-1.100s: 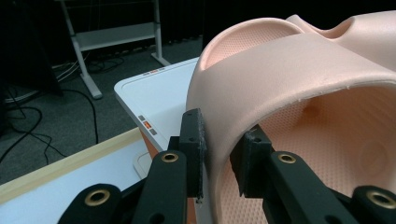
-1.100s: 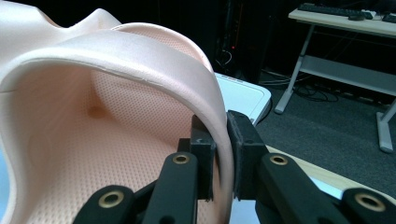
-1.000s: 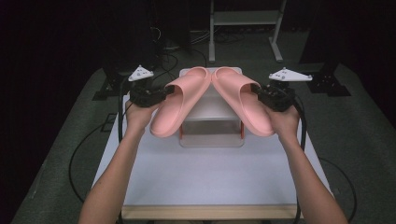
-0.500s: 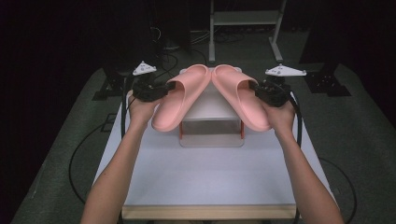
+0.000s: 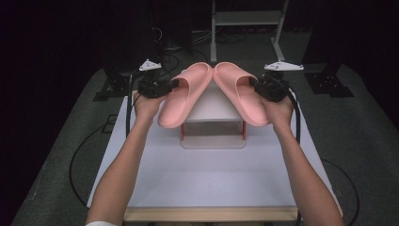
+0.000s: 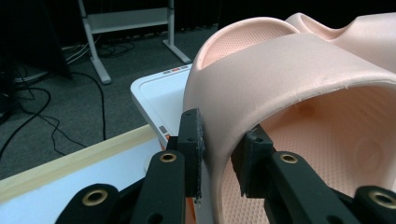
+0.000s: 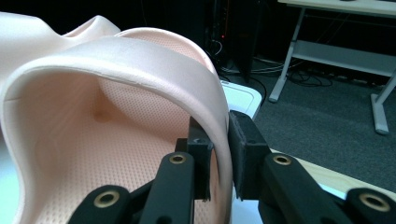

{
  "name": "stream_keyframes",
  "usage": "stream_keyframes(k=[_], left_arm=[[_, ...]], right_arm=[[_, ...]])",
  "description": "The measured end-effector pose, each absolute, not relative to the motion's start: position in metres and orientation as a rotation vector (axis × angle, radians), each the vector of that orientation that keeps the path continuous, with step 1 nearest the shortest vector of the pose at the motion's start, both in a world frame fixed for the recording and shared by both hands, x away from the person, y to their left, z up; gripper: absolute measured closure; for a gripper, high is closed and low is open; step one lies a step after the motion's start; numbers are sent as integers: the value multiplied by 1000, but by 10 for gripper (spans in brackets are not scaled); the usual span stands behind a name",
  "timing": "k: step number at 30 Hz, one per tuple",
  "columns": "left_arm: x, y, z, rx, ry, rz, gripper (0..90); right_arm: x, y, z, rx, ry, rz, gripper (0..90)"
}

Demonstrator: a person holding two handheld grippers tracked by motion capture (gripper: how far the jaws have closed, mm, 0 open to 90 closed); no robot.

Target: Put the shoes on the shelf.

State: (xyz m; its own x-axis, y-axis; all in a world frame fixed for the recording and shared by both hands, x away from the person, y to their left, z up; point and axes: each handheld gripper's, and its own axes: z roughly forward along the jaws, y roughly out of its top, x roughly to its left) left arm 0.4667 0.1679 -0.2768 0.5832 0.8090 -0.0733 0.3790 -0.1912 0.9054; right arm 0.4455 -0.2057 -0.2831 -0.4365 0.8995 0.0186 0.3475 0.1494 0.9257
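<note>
White table [image 5: 207,183] under a dark room: left gripper [image 5: 171,85] pinches the left slipper's [image 5: 183,94] strap between nearly closed jaws; right gripper [image 5: 254,84] likewise clamps the right slipper [image 5: 240,94], toes touching above a small stand [image 5: 212,136]

Soft pink foam in both slippers: left slipper [image 6: 289,79] with a smooth, faintly satin strap and a finely dimpled footbed, right slipper [image 7: 116,79] alike. Matt black plastic on the fingers [image 6: 190,140], brass-coloured rivets, rough foam-like pads. Smooth matt white on the worktop [image 5: 211,179], pale bare wood along its front edge. Glossy white plastic on the small stand [image 5: 214,106]. Coarse grey carpet on the floor [image 5: 367,136].
</note>
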Motion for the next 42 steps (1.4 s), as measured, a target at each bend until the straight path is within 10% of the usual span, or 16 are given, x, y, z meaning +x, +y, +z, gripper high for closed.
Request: stream_keyframes(k=[42], left_arm=[[487, 149, -287, 1775, 1051, 486, 656]], right_arm=[[467, -188, -294, 1266, 1895, 1255, 709]])
